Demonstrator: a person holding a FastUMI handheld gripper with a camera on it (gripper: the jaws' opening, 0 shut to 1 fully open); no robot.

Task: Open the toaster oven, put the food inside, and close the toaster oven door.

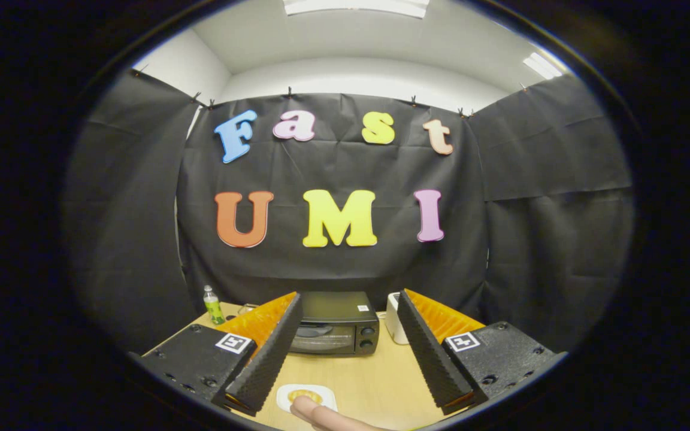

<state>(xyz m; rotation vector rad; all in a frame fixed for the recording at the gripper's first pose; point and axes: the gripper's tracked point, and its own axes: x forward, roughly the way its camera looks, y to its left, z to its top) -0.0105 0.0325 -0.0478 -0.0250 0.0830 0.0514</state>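
Note:
A black toaster oven [336, 324] stands at the far side of the wooden table [375, 380], its glass door closed and two knobs on its right side. A white plate [326, 392] with a round golden piece of food [305, 395] lies on the table near me, between my fingers and well short of the oven. My gripper [347, 341] is held above the table, open, with nothing between its fingers. A person's finger [321, 416] reaches in beside the plate.
A small bottle with green liquid [213, 305] stands at the back left of the table. A white appliance [395, 317] sits just right of the oven. Black cloth walls close the booth behind and on both sides.

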